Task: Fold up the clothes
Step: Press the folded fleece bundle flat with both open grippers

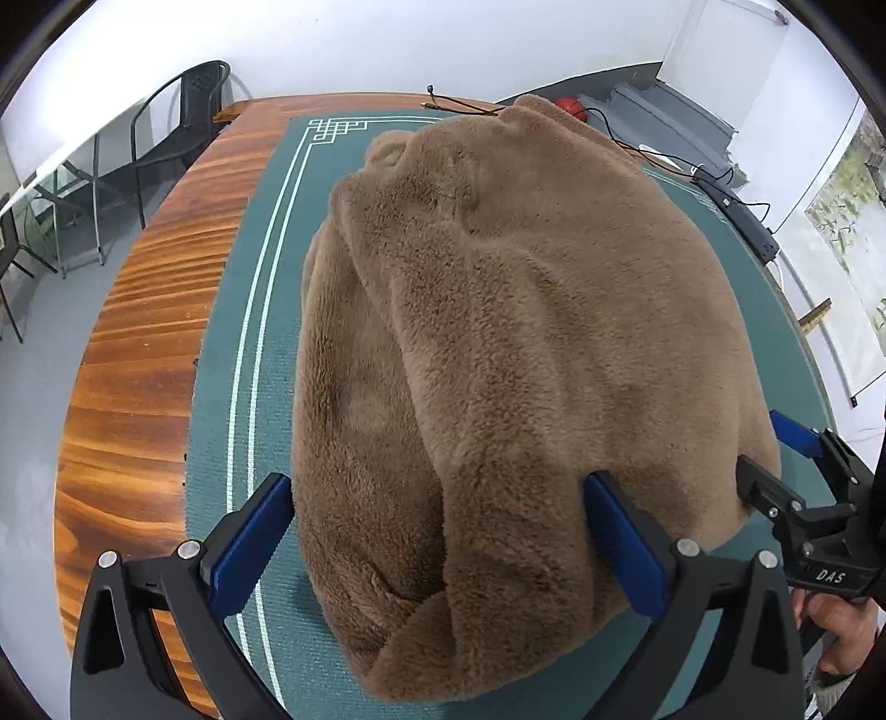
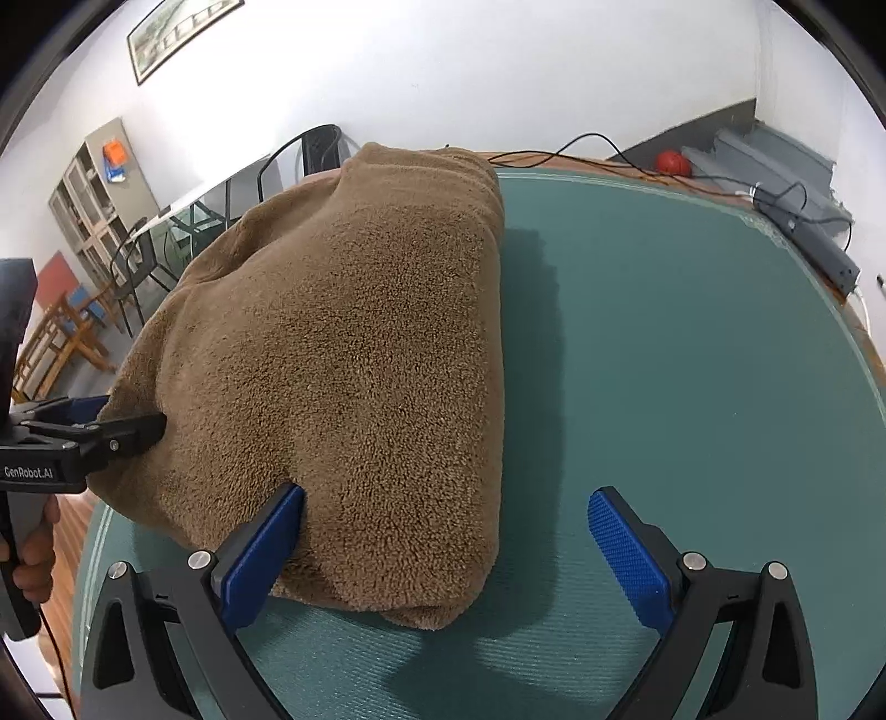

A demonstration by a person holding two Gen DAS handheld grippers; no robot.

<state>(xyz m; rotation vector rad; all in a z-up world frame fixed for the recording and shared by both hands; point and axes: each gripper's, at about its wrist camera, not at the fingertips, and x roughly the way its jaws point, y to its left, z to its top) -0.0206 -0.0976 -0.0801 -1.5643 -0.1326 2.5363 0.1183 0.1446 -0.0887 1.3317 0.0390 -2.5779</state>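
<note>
A wooden table [image 1: 127, 387] carries a green mat [image 2: 692, 360] with pale border lines, and on the mat lies a thick brown fleece garment [image 1: 526, 360], folded into a bulky bundle that fills the mat's middle and reaches toward the table's far edge.

The left gripper [image 1: 443, 548] points along the table at the bundle's near end. Its jaws stand wide apart and straddle the fleece: the right blue pad presses into the pile, the left pad sits just beside the bundle's left flank over the mat. Nothing is pinched between them.

The right gripper [image 2: 448, 554] comes in at the bundle's near right corner, jaws also spread wide. Its left pad touches the fleece; its right pad hangs over bare mat, well apart from the cloth. A hand [image 1: 836, 626] holds its handle at the near edge.

Past the table's far edge lie black cables [image 2: 609, 155] and a long dark power strip [image 1: 742, 216]. A red ball [image 2: 673, 162] sits on the floor by grey steps, black chairs [image 1: 183, 116] stand off the far left corner, and a framed picture [image 2: 177, 27] hangs on the wall.
</note>
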